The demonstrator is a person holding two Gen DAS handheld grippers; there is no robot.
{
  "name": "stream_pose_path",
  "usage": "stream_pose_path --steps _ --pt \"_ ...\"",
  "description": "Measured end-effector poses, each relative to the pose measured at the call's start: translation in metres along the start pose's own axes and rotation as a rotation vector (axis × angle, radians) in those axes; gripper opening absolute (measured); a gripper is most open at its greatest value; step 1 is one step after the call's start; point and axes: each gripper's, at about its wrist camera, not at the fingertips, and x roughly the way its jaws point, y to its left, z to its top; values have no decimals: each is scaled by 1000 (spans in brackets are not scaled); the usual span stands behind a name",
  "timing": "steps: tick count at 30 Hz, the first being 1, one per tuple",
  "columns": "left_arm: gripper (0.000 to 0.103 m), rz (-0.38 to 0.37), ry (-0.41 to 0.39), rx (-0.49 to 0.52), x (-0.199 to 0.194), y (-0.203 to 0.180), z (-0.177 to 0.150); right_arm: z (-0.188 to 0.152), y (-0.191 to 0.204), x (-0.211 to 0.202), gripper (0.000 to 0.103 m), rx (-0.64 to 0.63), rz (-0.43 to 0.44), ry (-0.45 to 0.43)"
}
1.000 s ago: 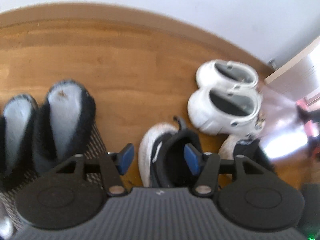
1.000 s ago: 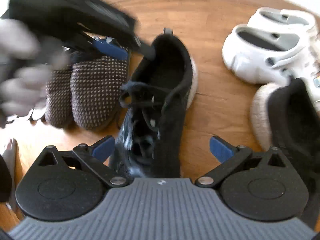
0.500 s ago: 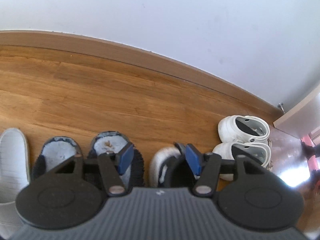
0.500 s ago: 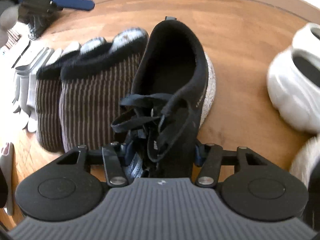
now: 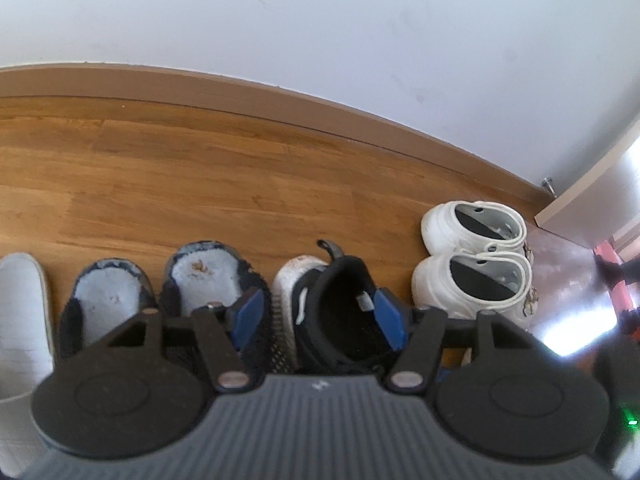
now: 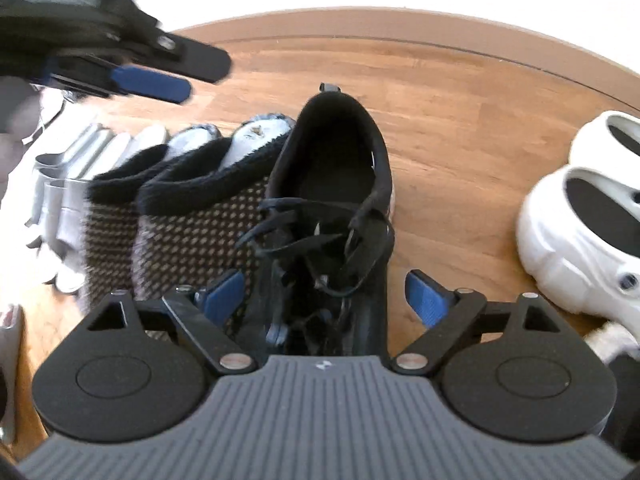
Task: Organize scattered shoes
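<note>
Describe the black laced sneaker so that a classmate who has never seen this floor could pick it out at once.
Follow the wooden skirting board down to the row of shoes on the floor. The black sneaker stands between the dotted-knit slippers and the white clogs, a bare gap on the clog side. It alone has laces and a heel loop.

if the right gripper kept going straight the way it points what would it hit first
Most likely the black sneaker: it lies between the opening fingers of the right gripper, laces nearest, pads clear of its sides. Depth is hard to judge through the fisheye, so the knit slipper beside it might brush the left finger.
</note>
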Motion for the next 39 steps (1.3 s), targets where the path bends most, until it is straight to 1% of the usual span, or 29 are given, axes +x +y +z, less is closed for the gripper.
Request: stream_pose_path --steps 3,5,11,16,19,23,29,33,36,39 --pt "60 0 9 7 2 -3 -3 -1 -6 -16 89 8 0 -1" --pt "60 0 13 8 3 -5 -5 -8 -11 -32 89 22 -11 -1" --pt "61 -16 63 25 7 -19 -21 -28 -32 -76 89 109 -37 -17" --pt "62 -62 128 72 12 -47 -41 -54 -50 -116 89 207 -86 -28" --pt "63 -100 174 91 18 -69 -54 -77 -63 -140 89 261 -148 -28" --pt "68 -137 207 112 24 -92 -66 -100 -74 -162 89 311 -211 -39" --pt "74 -195 256 149 41 -141 -77 -133 -94 -186 89 386 -278 -64" --pt "77 -232 290 111 62 -167 -80 -151 -106 -195 89 416 -307 -69" --pt "77 -247 323 47 83 -182 -81 -161 -115 -198 89 429 -327 -69" --pt "76 -258 349 -20 101 -188 -79 -168 -122 -201 89 449 -337 -76"
